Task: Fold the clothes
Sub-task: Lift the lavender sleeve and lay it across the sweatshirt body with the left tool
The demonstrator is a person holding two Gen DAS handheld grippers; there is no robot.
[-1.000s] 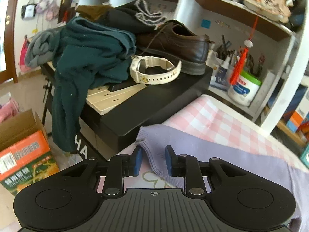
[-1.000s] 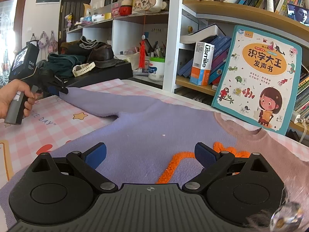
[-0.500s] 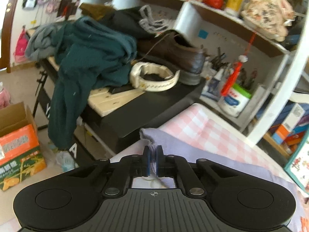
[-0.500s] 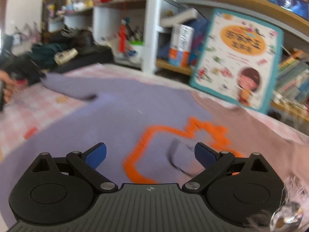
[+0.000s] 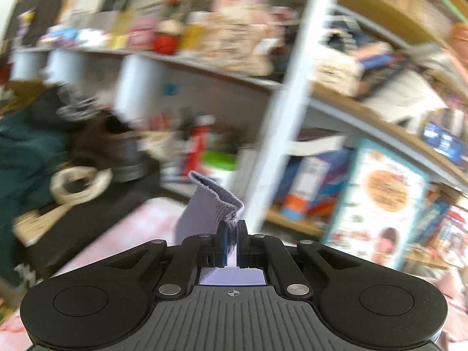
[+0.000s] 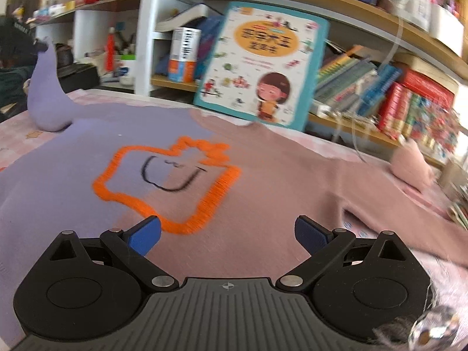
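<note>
Sweater sleeve lifted off the table

Sweater [image 6: 263,181], lilac fading to pink with an orange outline on its chest, lies spread on the pink checked tablecloth [image 6: 11,134]. Its lilac sleeve [image 6: 46,93] stands raised at the far left, cuff [image 5: 216,199] pinched in the left gripper [image 5: 232,234]. The right gripper [image 6: 228,231] hovers spread wide above the chest. A picture book [image 6: 263,61] leans against the shelf behind.

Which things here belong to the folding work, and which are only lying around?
For the job:
sweater
its purple sleeve, pinched in the left tool
right tool, open above the sweater

Lying about:
picture book
row of books
white watch
dark green garment
</note>
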